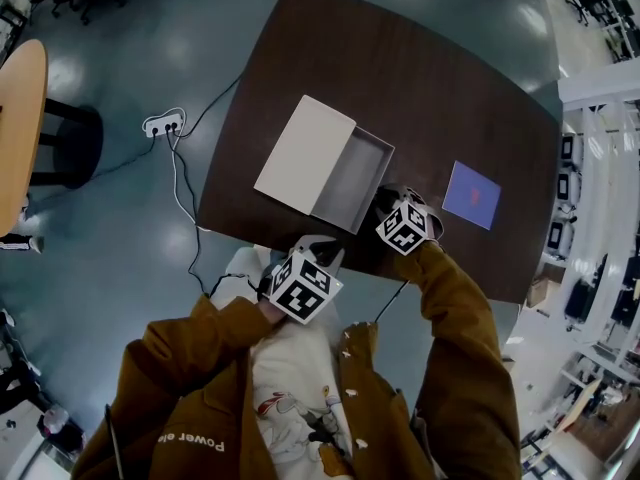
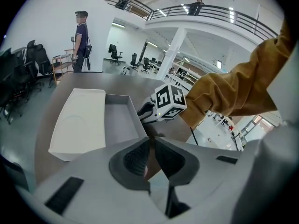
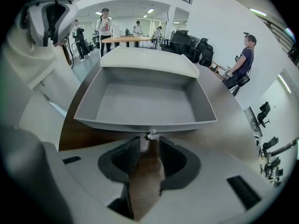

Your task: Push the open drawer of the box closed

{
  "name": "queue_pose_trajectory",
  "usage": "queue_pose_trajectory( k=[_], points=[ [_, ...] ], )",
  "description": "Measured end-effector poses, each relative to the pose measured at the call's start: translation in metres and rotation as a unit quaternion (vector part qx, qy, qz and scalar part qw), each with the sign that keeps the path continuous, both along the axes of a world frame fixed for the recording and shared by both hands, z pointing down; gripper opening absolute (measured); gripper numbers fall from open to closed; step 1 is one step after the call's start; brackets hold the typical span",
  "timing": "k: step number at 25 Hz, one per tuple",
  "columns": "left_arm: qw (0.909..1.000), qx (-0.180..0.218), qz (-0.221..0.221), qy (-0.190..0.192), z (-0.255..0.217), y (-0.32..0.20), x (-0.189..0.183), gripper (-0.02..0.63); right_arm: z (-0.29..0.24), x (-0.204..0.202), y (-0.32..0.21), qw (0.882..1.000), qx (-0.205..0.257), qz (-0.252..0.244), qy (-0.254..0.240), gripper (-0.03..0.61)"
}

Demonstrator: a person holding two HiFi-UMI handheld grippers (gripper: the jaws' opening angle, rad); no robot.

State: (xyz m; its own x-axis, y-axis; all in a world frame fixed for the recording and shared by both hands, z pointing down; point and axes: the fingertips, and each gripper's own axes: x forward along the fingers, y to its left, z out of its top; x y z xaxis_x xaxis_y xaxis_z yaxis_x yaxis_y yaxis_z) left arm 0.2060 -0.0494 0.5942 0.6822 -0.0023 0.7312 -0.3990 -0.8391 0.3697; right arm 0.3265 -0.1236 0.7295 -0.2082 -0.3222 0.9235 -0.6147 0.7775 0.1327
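A white box [image 1: 303, 151] lies on the dark brown table [image 1: 440, 98], its grey drawer [image 1: 352, 180] pulled out toward me and empty. My right gripper [image 1: 383, 201] is at the drawer's front wall. In the right gripper view the jaws [image 3: 149, 141] are closed to a narrow gap around the small knob [image 3: 152, 135] on that front wall [image 3: 145, 123]. My left gripper [image 1: 325, 251] hovers at the table's near edge, apart from the box, with its jaws [image 2: 152, 141] shut and nothing held. The box [image 2: 77, 122] and drawer [image 2: 119, 120] also show in the left gripper view.
A blue square mat [image 1: 472, 195] lies on the table to the right of the drawer. A power strip [image 1: 163, 123] with cables sits on the floor at the left. A round wooden table [image 1: 20, 118] stands at the far left. People stand far off.
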Motion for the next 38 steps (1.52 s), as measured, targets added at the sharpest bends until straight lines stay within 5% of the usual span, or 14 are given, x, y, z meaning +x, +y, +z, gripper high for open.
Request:
queue_pose_trajectory(
  k=[11, 38],
  points=[
    [1.0000, -0.004, -0.004, 0.002, 0.000, 0.008, -0.007, 0.037, 0.003, 0.004, -0.005, 1.000, 0.008, -0.001, 0.015, 0.071],
    [0.9990, -0.001, -0.045, 0.005, -0.006, -0.005, -0.049, 0.035, -0.009, -0.045, -0.037, 0.999, 0.022, -0.021, 0.027, 0.061]
  ],
)
